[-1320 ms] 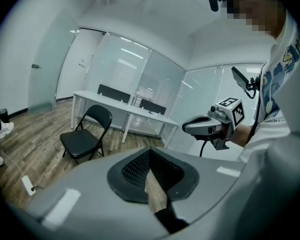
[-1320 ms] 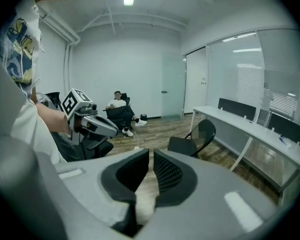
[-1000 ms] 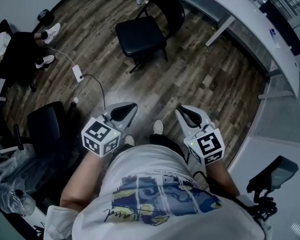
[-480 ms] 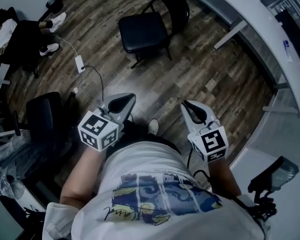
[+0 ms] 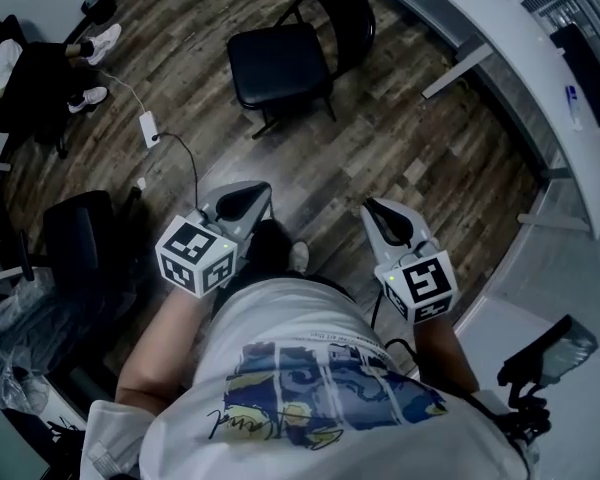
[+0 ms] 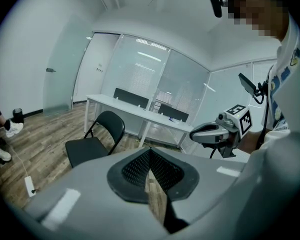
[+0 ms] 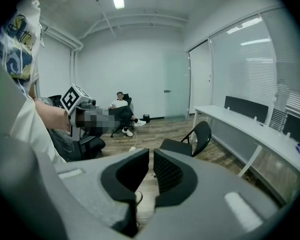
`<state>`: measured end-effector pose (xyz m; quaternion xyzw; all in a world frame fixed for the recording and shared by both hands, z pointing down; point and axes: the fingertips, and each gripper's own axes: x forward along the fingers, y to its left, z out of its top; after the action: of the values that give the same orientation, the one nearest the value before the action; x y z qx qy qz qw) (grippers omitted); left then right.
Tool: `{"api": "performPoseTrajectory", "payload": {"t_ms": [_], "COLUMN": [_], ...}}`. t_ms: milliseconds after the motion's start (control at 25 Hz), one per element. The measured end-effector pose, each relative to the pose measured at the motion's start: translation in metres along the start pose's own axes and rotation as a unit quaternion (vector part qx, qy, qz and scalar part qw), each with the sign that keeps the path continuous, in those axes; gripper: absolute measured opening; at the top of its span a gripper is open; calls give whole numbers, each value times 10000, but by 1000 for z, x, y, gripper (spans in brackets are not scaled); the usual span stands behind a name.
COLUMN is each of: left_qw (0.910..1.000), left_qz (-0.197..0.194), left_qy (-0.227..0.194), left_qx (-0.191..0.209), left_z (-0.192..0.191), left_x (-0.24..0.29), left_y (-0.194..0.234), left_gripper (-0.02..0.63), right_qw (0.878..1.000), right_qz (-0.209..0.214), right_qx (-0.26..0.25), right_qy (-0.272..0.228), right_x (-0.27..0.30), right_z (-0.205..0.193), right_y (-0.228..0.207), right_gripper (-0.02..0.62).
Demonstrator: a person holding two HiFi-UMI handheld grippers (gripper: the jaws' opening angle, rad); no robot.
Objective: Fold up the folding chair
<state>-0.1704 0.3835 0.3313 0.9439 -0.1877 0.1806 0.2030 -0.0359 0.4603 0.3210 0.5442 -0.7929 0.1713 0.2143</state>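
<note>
The black folding chair (image 5: 280,60) stands unfolded on the wood floor near the white desk, some way ahead of me; it also appears in the left gripper view as the chair (image 6: 93,145) and in the right gripper view as the chair (image 7: 186,143). My left gripper (image 5: 246,198) hangs in front of the body, shut and empty, pads meeting at the left gripper's tip (image 6: 149,152). My right gripper (image 5: 382,214) is level with it, shut to a slim slit with nothing inside, seen up close as the right gripper (image 7: 151,155). Neither touches the chair.
A long white desk (image 5: 500,43) curves along the right. At the left, a black office chair (image 5: 80,243) stands above plastic bags (image 5: 20,338). A power strip (image 5: 147,126) with its cable lies on the floor. A person (image 7: 121,109) sits at the far wall.
The person has taken a step, and both grippers have shifted a little with the body, still empty. The folding chair stands as before.
</note>
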Motion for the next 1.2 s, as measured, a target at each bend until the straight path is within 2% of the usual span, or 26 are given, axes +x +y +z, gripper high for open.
{"api": "performPoseTrajectory", "payload": {"t_ms": [360, 520, 760, 880, 1200], "left_qw": [9996, 9993, 9987, 9983, 9970], "left_qz": [-255, -354, -509, -556, -379], "left_qy": [-154, -127, -51, 2, 131], "left_qx": [-37, -24, -48, -155, -658], "left_z": [33, 46, 53, 50, 28], "left_x": [4, 13, 18, 20, 51], "left_y": [62, 98, 148, 174, 227], "left_gripper": [5, 31, 101, 129, 167], "right_qw": [9995, 9992, 9983, 9974, 9955], "right_qz": [-286, -349, -459, -600, -662], "right_qx": [-47, 27, 18, 23, 99], "right_qy": [129, 198, 358, 405, 671], "right_x": [48, 83, 131, 151, 192], "right_z": [54, 74, 100, 111, 108], "right_y": [-13, -25, -35, -41, -84], "right_gripper": [20, 21, 57, 61, 66]}}
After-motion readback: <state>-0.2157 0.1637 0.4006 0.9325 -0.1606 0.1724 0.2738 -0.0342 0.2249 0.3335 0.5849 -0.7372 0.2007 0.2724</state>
